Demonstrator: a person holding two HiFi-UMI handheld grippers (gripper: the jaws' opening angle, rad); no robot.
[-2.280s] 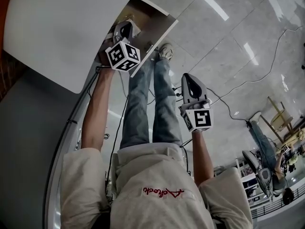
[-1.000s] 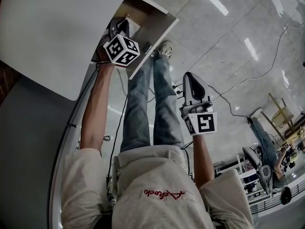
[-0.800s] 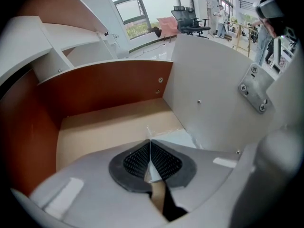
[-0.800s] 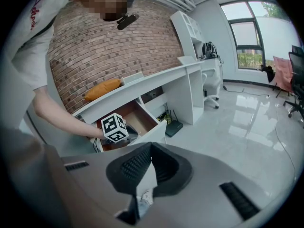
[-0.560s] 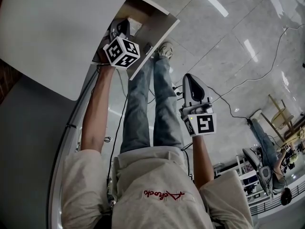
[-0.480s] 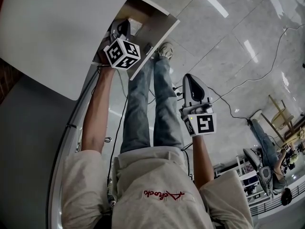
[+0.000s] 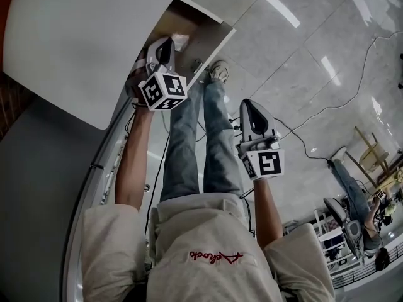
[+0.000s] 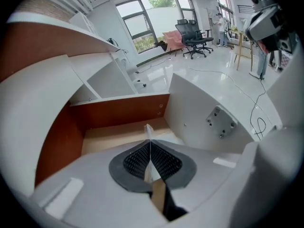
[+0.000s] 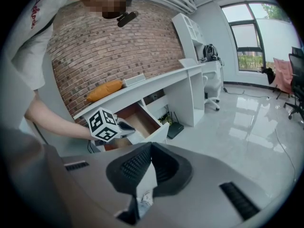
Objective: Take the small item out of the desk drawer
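Nearest the person's body, the right gripper (image 7: 250,109) hangs over the floor beside the legs. Its jaws are closed with nothing between them, and it plays no part in the work.

Further out, the left gripper (image 7: 169,43) is over the open drawer (image 8: 114,114). Its jaws are clamped together on the small item (image 8: 148,128), a thin, pale, flat piece whose edge stands up past the pads. In the head view the same white piece shows at the gripper's tip, above the drawer's wooden floor and apart from it. The rest of the drawer floor looks bare in the left gripper view.

Beyond the drawer, the white worktop (image 7: 82,36) it belongs to curves away to the left.

Judging by this, the harder part of the task is done. The drawer is open, the item is gripped, and it appears lifted off the drawer floor. What is left is to carry it up and clear of the drawer's walls and out into the open. Where it should go is not shown. The drawer is still open.
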